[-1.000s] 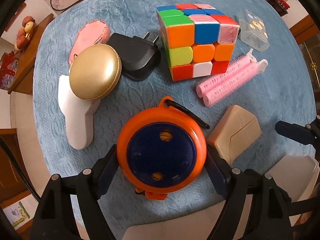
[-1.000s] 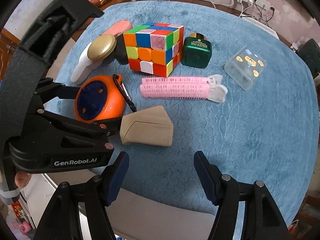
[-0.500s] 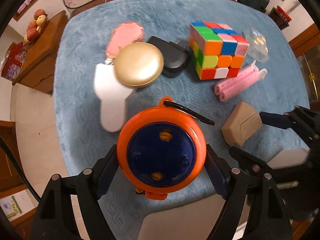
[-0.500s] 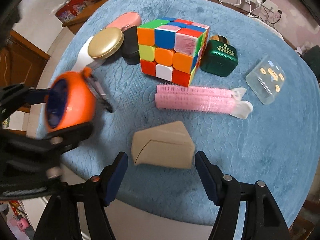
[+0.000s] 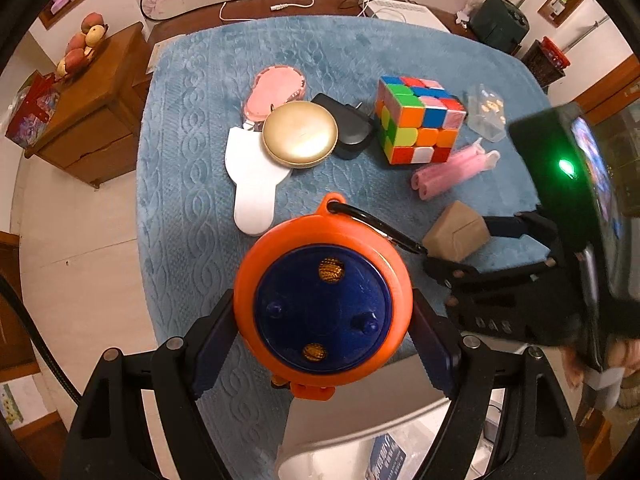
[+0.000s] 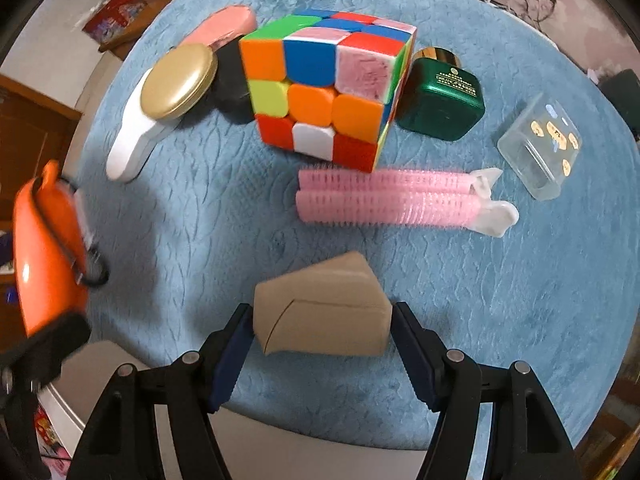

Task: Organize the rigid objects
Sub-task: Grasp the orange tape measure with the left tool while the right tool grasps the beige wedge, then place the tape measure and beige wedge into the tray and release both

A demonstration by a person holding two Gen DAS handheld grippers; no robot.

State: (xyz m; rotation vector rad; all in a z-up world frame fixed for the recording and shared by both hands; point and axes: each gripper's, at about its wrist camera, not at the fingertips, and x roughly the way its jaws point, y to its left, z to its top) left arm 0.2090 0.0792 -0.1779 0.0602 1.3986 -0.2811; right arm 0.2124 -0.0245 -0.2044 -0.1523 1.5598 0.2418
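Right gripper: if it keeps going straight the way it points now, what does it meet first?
Most likely the tan wedge-shaped box: it sits between the right gripper's open fingers, lying on the blue tablecloth. Whether the pads touch it is unclear.

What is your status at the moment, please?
Left gripper shut on orange disc. Right gripper open, straddling tan box. Nothing blocking.

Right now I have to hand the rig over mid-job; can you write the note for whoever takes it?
Left gripper: jaws shut on the orange disc, lifted off the blue mat.
Right gripper: pointing down, jaws astride the tan box at the mat's near edge; pads not clearly pressing.
On the mat: puzzle cube, pink rollers, green jar, clear box, gold compact.
Left: place the disc, grip the box, sort the rest.
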